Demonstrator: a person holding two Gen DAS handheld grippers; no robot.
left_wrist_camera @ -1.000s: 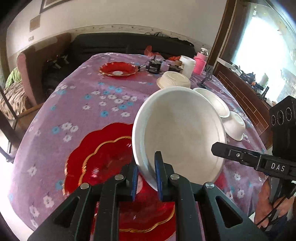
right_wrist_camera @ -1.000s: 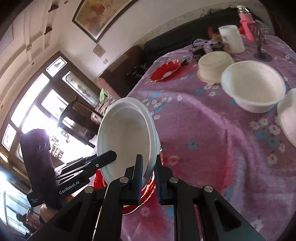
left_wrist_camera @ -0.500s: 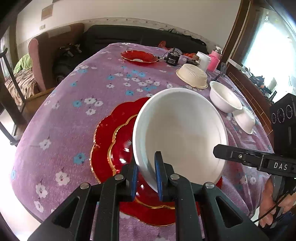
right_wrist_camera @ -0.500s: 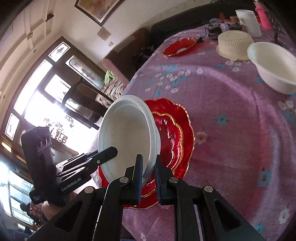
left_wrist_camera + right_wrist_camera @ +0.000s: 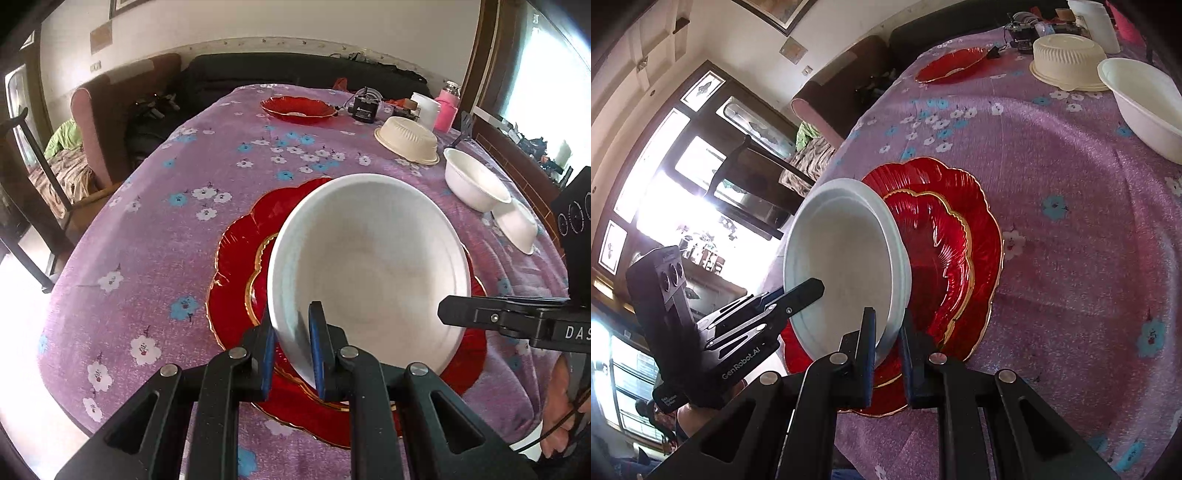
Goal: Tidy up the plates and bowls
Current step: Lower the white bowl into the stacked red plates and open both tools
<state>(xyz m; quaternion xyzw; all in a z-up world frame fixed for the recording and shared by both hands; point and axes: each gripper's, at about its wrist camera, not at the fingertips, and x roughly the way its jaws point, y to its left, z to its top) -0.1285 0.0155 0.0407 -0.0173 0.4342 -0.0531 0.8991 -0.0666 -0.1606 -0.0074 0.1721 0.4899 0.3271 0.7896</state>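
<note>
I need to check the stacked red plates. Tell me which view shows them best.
The right wrist view: the red plates show both gold scalloped rims, with only one side hidden by the white bowl. In the left wrist view that bowl covers their middle.

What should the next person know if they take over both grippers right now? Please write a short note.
Left gripper: shut on the near rim of the white bowl.
Right gripper: shut on the opposite rim of that bowl.
The bowl is tilted, over the stacked red plates.
Elsewhere on the table: a small red plate, an upside-down cream bowl, two more white bowls.
Done: two red plates stacked.
Left: set this bowl down, then gather the rest.
</note>
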